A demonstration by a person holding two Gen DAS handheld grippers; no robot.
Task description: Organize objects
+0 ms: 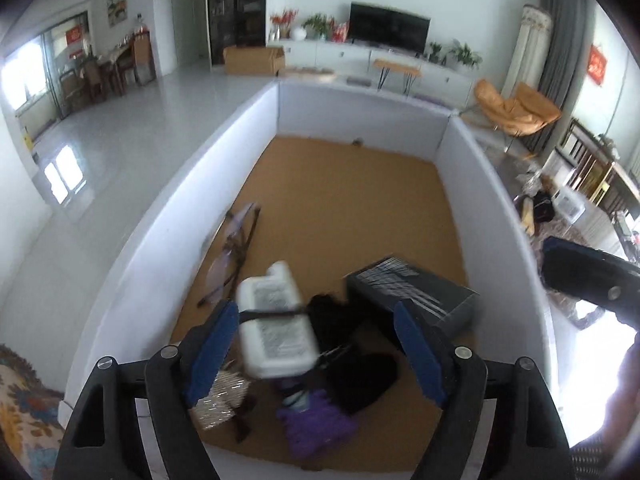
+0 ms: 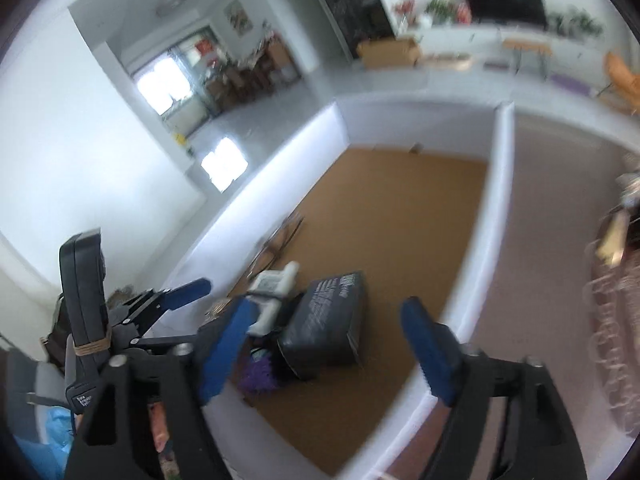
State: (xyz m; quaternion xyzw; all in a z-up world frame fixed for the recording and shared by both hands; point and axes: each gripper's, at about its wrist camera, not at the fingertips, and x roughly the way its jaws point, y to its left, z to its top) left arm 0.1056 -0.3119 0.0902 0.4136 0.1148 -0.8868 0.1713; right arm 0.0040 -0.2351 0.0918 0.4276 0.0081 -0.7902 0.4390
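Observation:
A white-walled bin [image 1: 256,120] with a brown floor holds the objects. My left gripper [image 1: 316,340] is open above its near end. A blurred white boxy object [image 1: 276,320] with a black strap sits between the fingers, apart from the blue pads; it looks in mid-air. Below lie a black box [image 1: 416,292], black cloth [image 1: 352,360], a purple fuzzy item [image 1: 316,424], a silvery pouch [image 1: 220,400] and clear glasses [image 1: 236,248]. My right gripper [image 2: 332,344] is open and empty, above the bin's near right side; the black box [image 2: 328,320] and white object [image 2: 272,292] lie below.
The far half of the bin floor [image 1: 360,200] is bare brown. Around the bin is pale floor, a TV unit [image 1: 384,56], an orange chair [image 1: 516,108] and clutter at the right. The left gripper's body [image 2: 120,320] shows in the right wrist view.

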